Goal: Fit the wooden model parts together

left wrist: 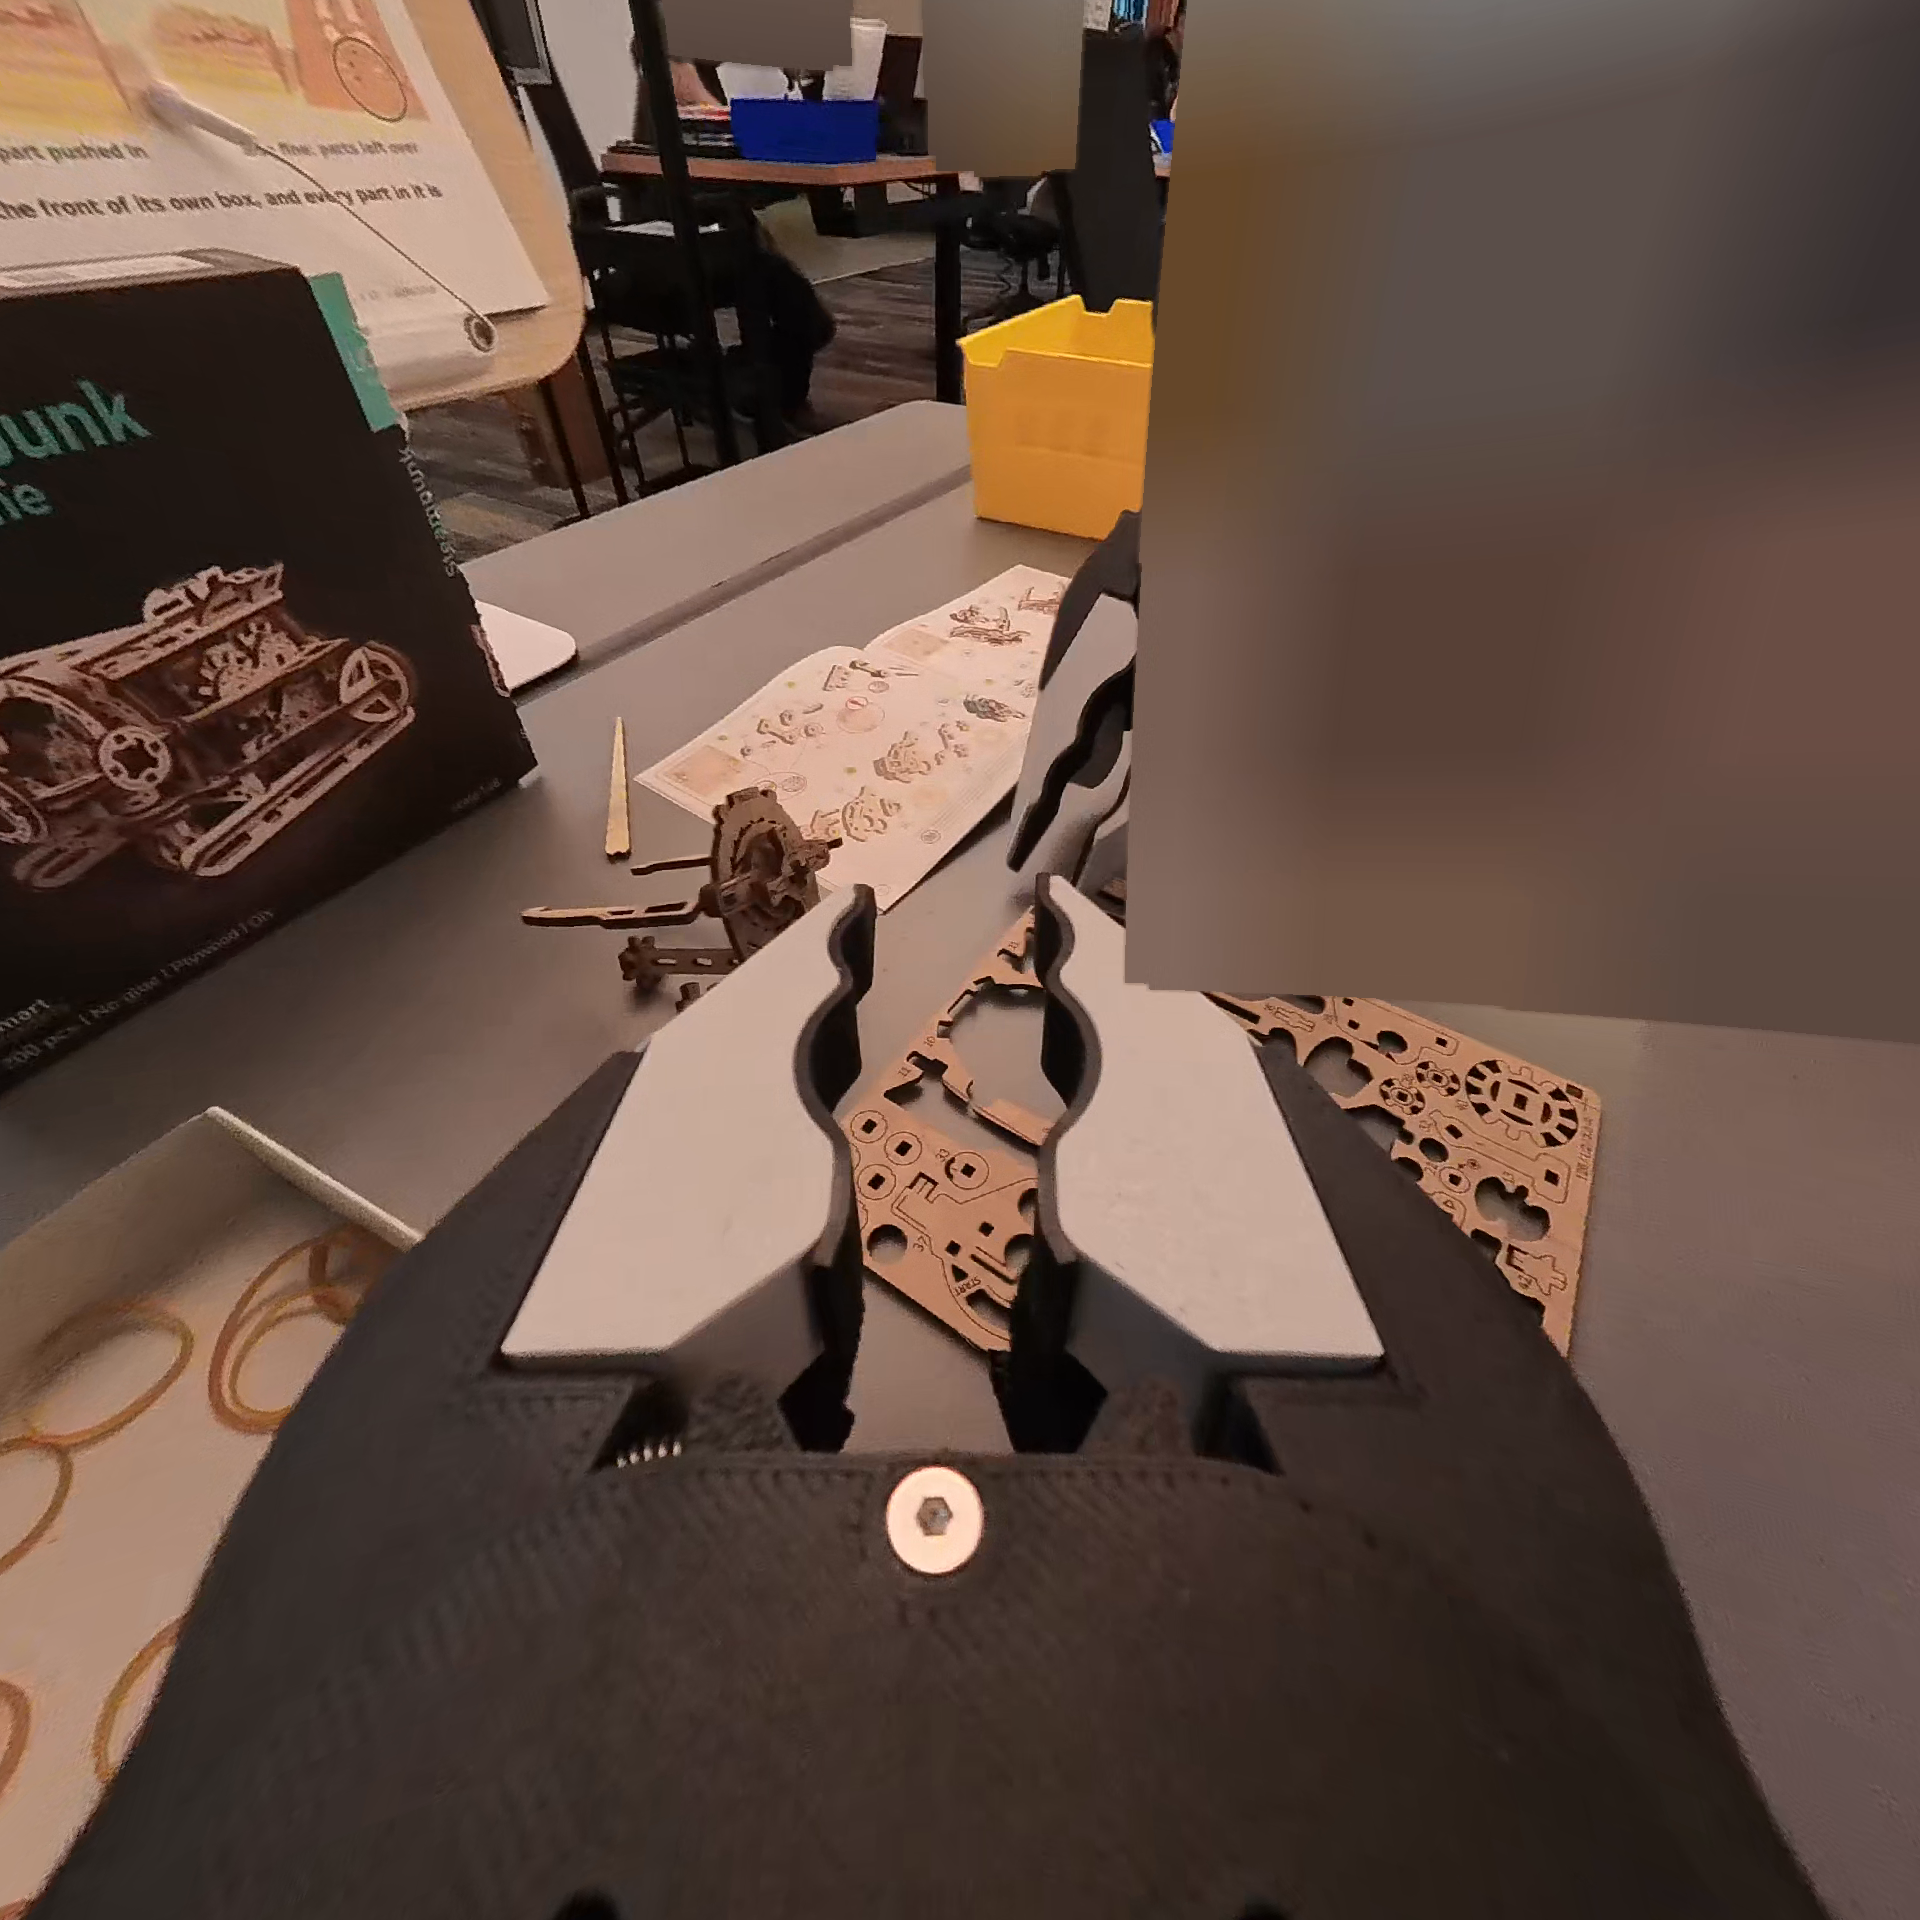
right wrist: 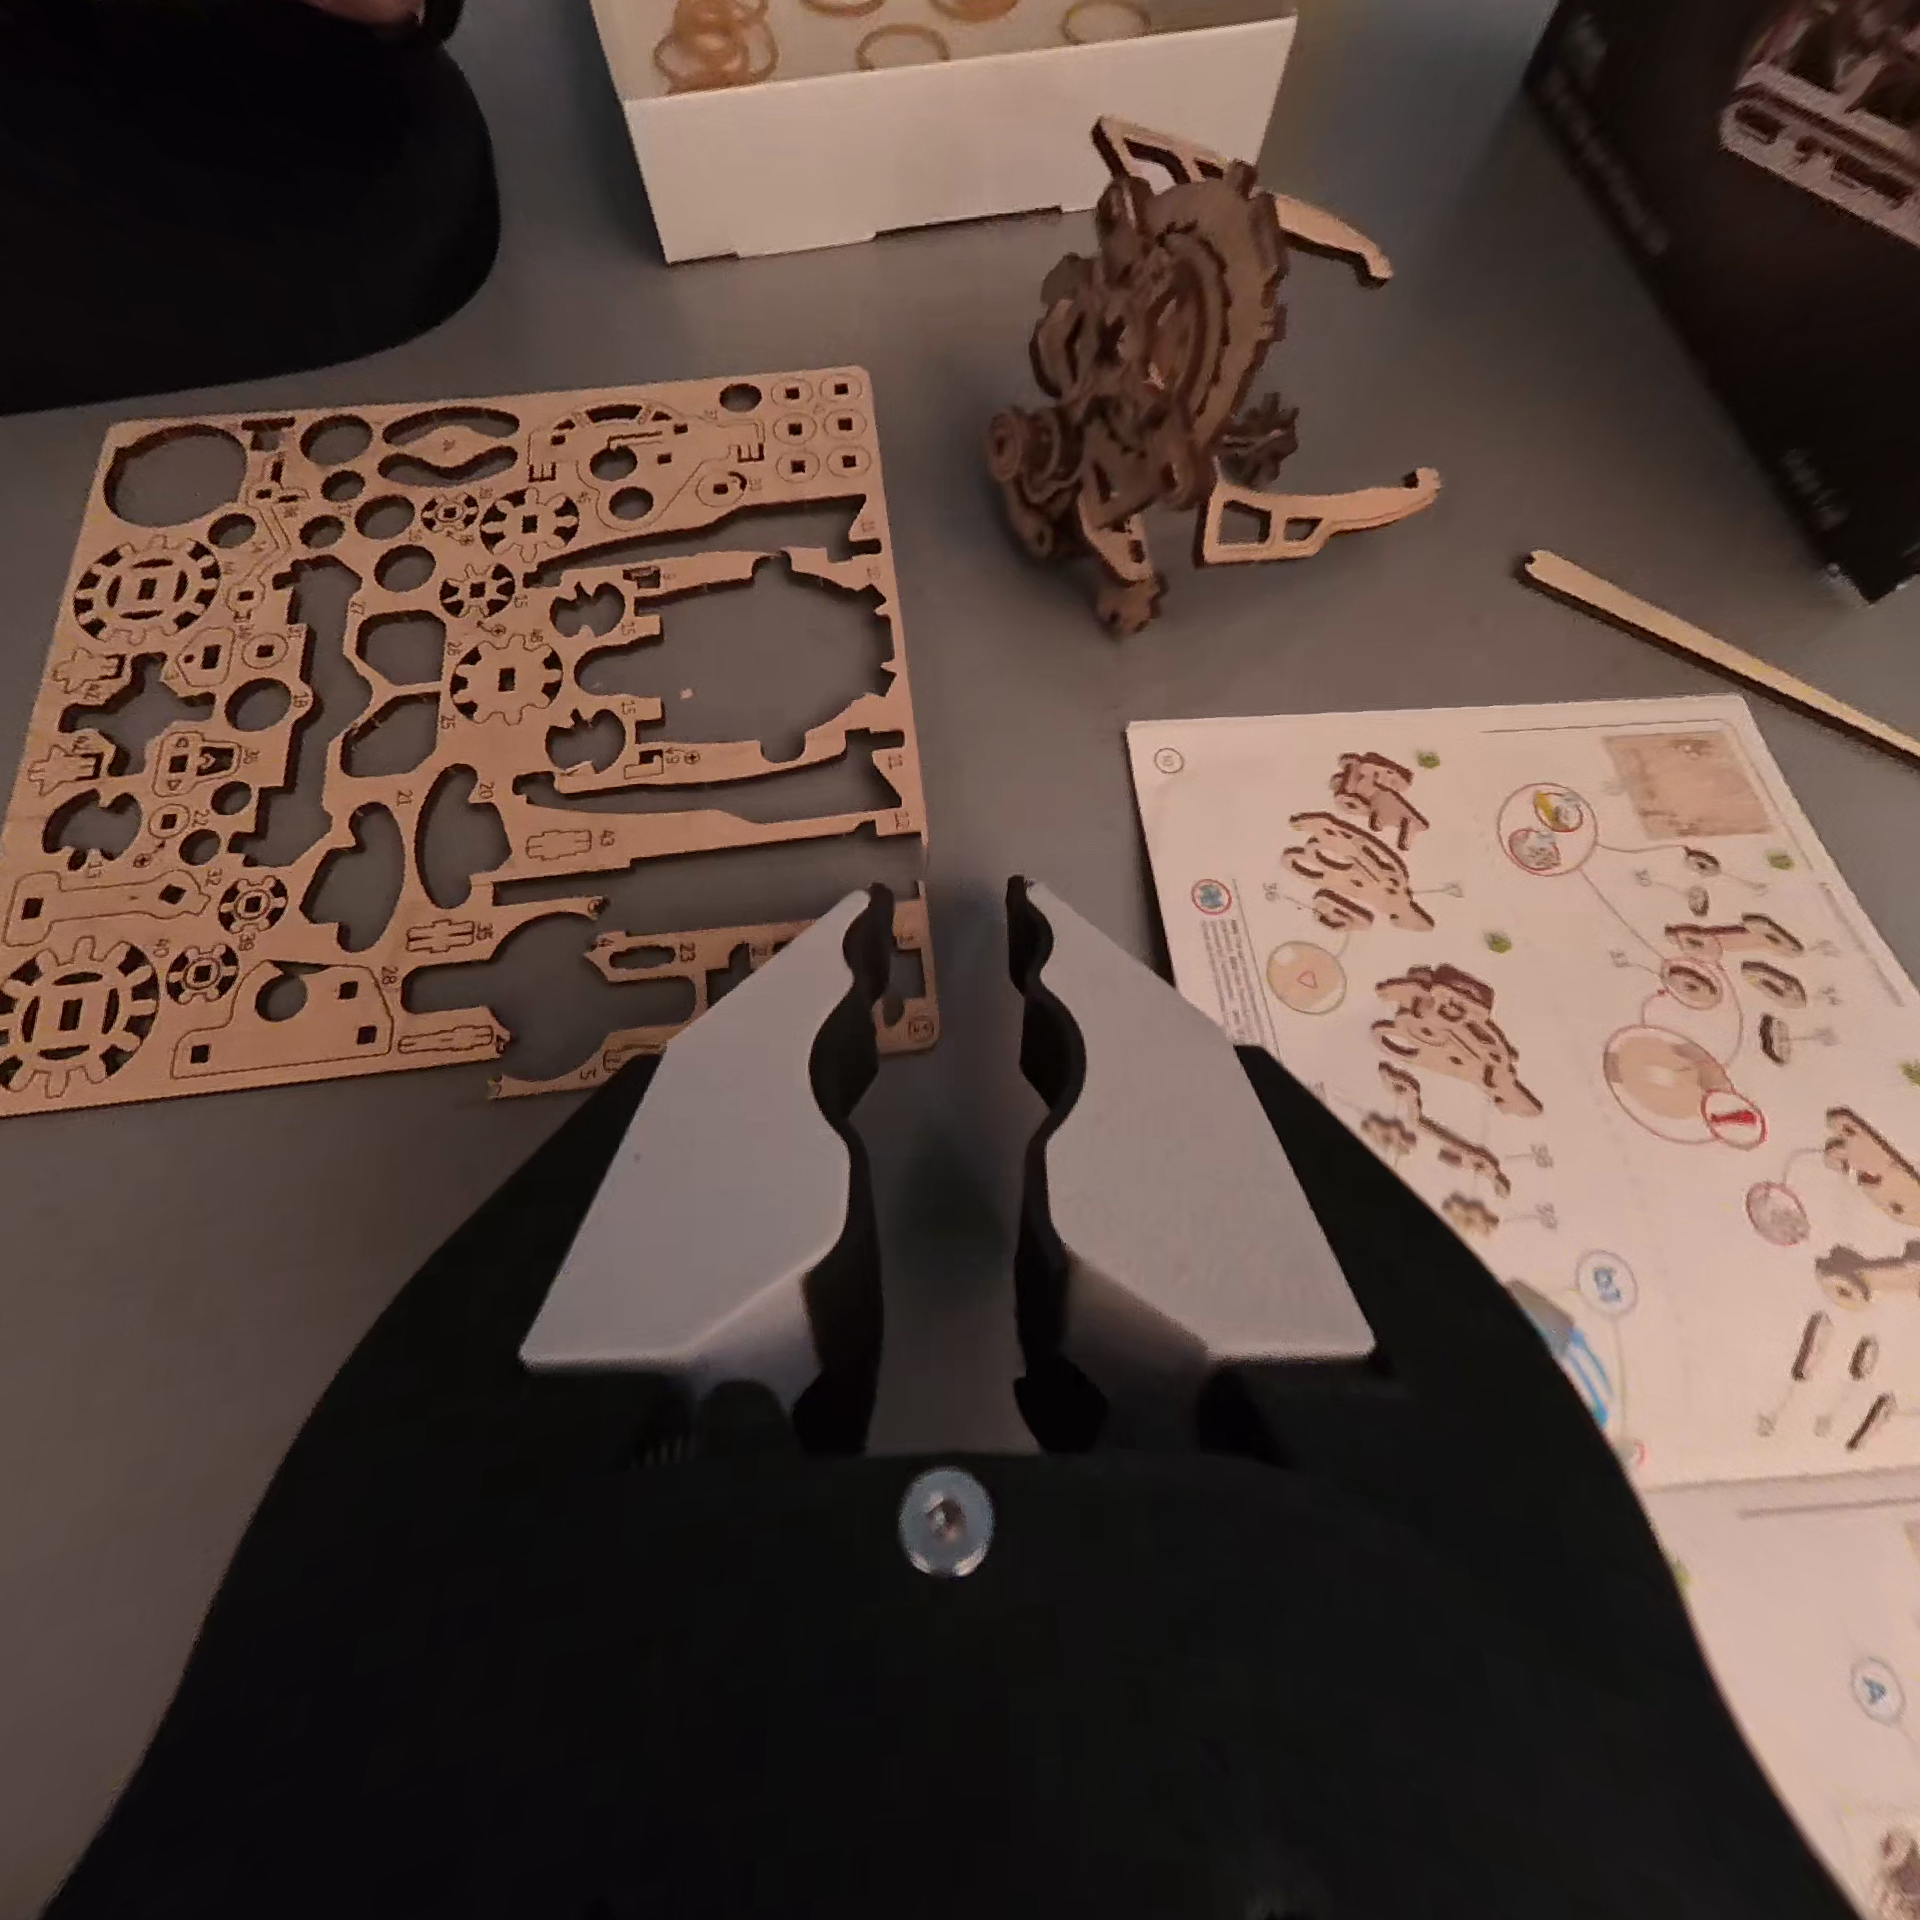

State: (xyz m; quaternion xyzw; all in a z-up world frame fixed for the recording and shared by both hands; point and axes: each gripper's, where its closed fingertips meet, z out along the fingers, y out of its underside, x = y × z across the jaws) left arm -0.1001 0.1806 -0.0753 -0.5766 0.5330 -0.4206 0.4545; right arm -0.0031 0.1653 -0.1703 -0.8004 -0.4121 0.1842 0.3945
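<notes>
A part-built dark wooden model (right wrist: 1164, 416) stands on the grey table (right wrist: 312, 1299), with curved arms sticking out; it also shows in the left wrist view (left wrist: 753, 883). A flat laser-cut wooden parts sheet (right wrist: 436, 727) lies left of it, with many pieces punched out; it also shows in the left wrist view (left wrist: 1455, 1132). My left gripper (left wrist: 951, 914) is open and empty, above the sheet's edge and near the model. My right gripper (right wrist: 951, 899) is open and empty, above the sheet's near right corner. The right gripper's fingers (left wrist: 1070, 727) show farther off in the left wrist view.
An instruction booklet (right wrist: 1558, 1039) lies open on the right. A thin wooden stick (right wrist: 1714, 655) lies beyond it. A white box with rubber bands (right wrist: 935, 135) stands at the back. The dark model box (left wrist: 208, 644) stands upright. A yellow bin (left wrist: 1060, 416) sits farther off.
</notes>
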